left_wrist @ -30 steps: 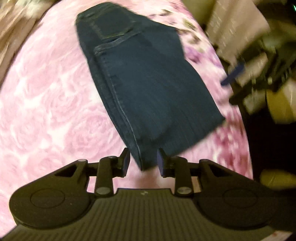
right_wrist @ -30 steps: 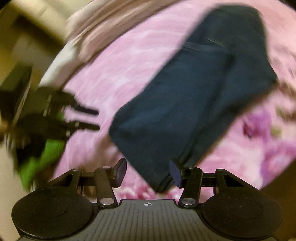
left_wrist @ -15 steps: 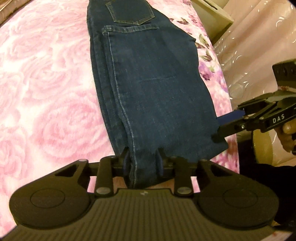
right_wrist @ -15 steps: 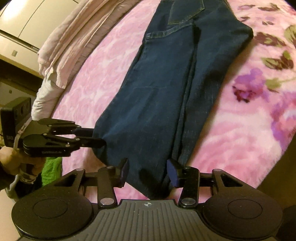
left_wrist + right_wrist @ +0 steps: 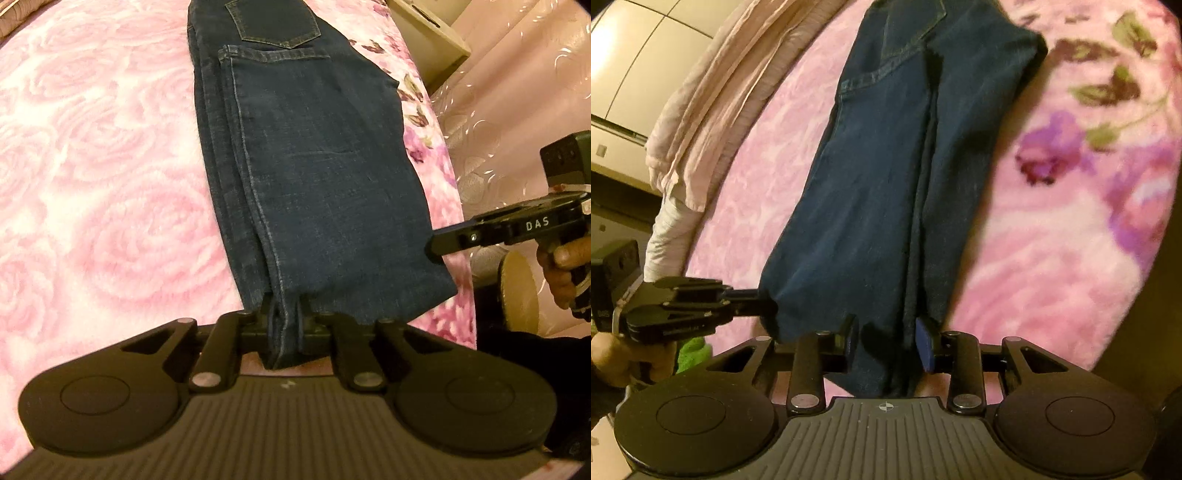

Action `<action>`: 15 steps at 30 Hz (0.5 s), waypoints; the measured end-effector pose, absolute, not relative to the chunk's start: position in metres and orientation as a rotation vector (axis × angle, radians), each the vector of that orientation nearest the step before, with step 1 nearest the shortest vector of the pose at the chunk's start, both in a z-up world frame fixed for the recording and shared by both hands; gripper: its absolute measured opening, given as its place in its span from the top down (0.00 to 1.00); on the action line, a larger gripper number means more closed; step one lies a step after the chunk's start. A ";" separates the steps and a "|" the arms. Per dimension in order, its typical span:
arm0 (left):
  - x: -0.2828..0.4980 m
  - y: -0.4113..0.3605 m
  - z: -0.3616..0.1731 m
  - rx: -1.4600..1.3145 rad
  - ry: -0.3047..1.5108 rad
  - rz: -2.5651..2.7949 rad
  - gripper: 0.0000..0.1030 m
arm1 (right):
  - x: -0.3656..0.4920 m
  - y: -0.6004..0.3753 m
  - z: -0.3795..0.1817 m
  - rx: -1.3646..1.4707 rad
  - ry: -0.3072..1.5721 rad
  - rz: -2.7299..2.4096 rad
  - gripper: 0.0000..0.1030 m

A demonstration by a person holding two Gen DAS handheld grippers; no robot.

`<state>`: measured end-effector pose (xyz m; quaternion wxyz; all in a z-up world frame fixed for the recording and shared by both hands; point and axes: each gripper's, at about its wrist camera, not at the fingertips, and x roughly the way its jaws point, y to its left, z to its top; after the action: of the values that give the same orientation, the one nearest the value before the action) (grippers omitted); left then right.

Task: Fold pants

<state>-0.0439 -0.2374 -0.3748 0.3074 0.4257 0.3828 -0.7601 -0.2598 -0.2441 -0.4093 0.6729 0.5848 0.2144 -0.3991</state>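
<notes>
Dark blue jeans (image 5: 325,166) lie folded lengthwise on a pink rose blanket (image 5: 92,184), back pocket at the far end. My left gripper (image 5: 284,314) is shut on the near end of the jeans, at the seam side. In the right wrist view the jeans (image 5: 879,184) run away from me, and my right gripper (image 5: 886,332) is closed on the other near corner, denim filling the gap between its fingers. Each gripper shows in the other's view: the right gripper (image 5: 434,245) at the jeans' right edge, the left gripper (image 5: 761,306) pinching the left corner.
A pale beige cloth (image 5: 713,110) lies along the far left edge of the blanket (image 5: 1052,258). A patterned curtain (image 5: 517,92) and a beige box (image 5: 424,40) stand beyond the bed's right side. Something green (image 5: 690,354) sits low by the person's hand.
Both grippers came down to the near end of the jeans with fingers apart. They slid over the two near corners, then both narrowed onto the cloth.
</notes>
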 end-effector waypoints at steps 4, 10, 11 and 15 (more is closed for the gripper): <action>-0.040 -0.241 -0.380 1.101 1.064 -1.991 0.93 | -0.262 -0.246 -0.412 1.349 0.481 -0.905 1.00; -0.034 -0.226 -0.374 1.082 1.089 -1.958 0.96 | -0.253 -0.246 -0.405 1.315 0.559 -0.863 1.00; -0.033 -0.226 -0.378 1.064 1.110 -1.941 0.96 | -0.256 -0.248 -0.410 1.344 0.549 -0.871 1.00; -0.037 -0.230 -0.378 1.096 1.093 -1.925 0.92 | -0.256 -0.248 -0.399 1.295 0.576 -0.912 0.78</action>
<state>-0.0369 -0.2304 -0.3778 0.3296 0.4191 0.4177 -0.7357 -0.2563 -0.2484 -0.3987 0.6653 0.5736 0.2553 -0.4040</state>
